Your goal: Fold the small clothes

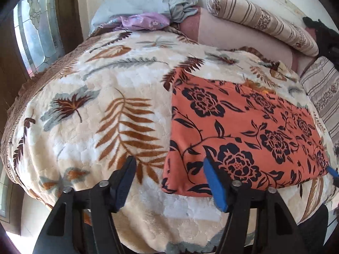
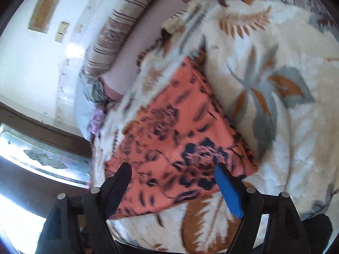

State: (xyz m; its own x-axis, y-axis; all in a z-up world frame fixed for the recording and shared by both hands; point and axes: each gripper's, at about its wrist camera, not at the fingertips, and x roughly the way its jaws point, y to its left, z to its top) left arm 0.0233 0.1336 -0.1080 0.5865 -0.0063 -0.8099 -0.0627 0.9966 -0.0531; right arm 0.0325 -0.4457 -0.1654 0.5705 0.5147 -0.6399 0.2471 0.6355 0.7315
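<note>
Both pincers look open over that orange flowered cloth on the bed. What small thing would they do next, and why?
Probably bring the left gripper down onto the near edge of the orange floral cloth to pinch it for another fold. The cloth lies flat on the leaf-print blanket, already a neat rectangle, and both the left and right gripper stand open, holding nothing.

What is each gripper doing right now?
Left gripper: open, holding nothing.
Right gripper: open, over the orange floral garment, holding nothing.
</note>
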